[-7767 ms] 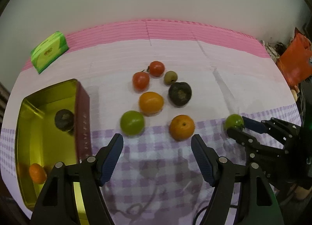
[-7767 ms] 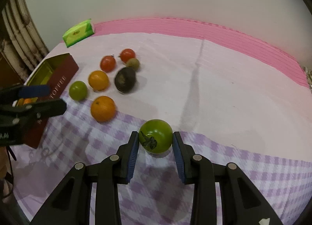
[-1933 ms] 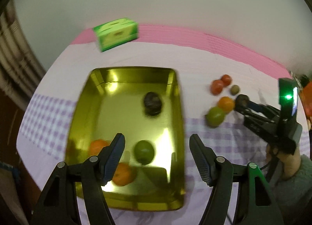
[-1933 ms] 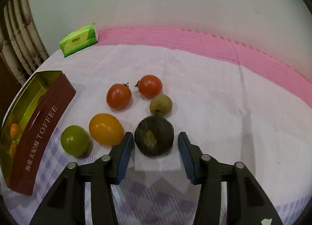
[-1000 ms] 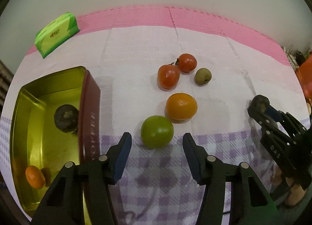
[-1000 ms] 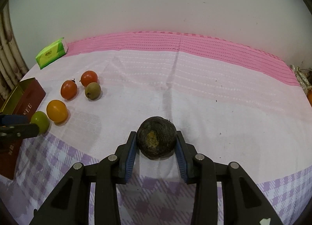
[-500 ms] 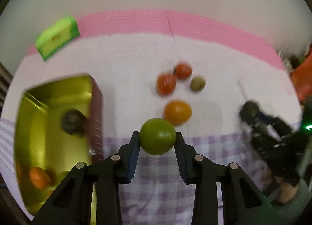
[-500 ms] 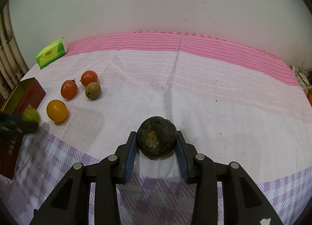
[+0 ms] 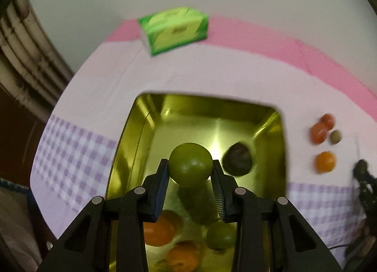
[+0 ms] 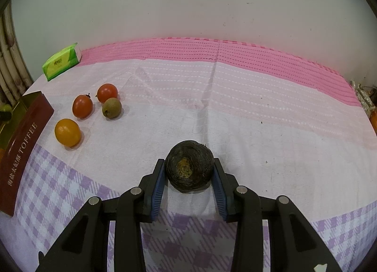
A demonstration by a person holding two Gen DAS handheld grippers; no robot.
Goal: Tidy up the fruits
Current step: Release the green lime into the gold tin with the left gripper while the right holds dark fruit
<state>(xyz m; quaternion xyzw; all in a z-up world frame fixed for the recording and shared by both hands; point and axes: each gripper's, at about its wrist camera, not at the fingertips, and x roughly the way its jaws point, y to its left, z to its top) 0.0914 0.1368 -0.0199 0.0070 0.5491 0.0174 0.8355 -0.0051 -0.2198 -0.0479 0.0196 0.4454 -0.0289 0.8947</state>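
Left wrist view: motion-blurred throughout; glare on the gold tin floor near centre. Right wrist view: sharp, evenly lit; soft shadows fall toward 5 o'clock from each fruit. Both views: fisheye bending, black vignette at all corners.

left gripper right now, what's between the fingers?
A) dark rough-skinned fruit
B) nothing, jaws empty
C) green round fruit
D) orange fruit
C: in the left wrist view the left gripper is clamped on the green round fruit, held over the gold tin; the dark rough-skinned fruit is in the right gripper.
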